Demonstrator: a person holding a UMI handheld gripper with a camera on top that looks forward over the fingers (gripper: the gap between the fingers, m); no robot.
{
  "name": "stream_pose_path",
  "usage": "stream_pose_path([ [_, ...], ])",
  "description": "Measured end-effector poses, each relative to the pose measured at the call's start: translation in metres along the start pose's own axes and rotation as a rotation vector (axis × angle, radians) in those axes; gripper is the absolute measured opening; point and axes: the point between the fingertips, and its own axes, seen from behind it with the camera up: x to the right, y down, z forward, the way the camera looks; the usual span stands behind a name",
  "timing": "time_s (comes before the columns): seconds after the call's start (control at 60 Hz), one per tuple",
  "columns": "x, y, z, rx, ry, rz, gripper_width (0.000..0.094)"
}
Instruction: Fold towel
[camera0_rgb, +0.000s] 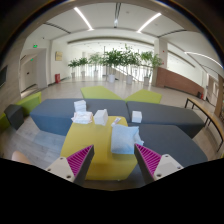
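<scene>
A light blue-white towel (125, 138) lies folded on the yellow table top (95, 140), just ahead of my right finger and slightly between the fingers. My gripper (113, 158) is held above the near part of the table, fingers wide apart with nothing between the magenta pads (80, 158). Nothing is gripped.
Several white folded cloths or boxes (82, 112) sit at the table's far end, with one more to the right (136, 116). Grey-blue sofas (60, 112) flank the table. Potted plants (118, 60) stand in the hall beyond. A chair (213, 112) is at far right.
</scene>
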Motion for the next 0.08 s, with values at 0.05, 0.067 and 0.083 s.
stream_pose_path([
  [0.05,0.0030,0.0047,0.0022,-0.009,0.002,0.011,0.0842],
  [0.067,0.0031,0.0052,0.0032,-0.008,-0.002,0.017,0.0844],
  [0.083,0.0032,0.0053,0.0044,-0.006,-0.007,0.023,0.0842],
])
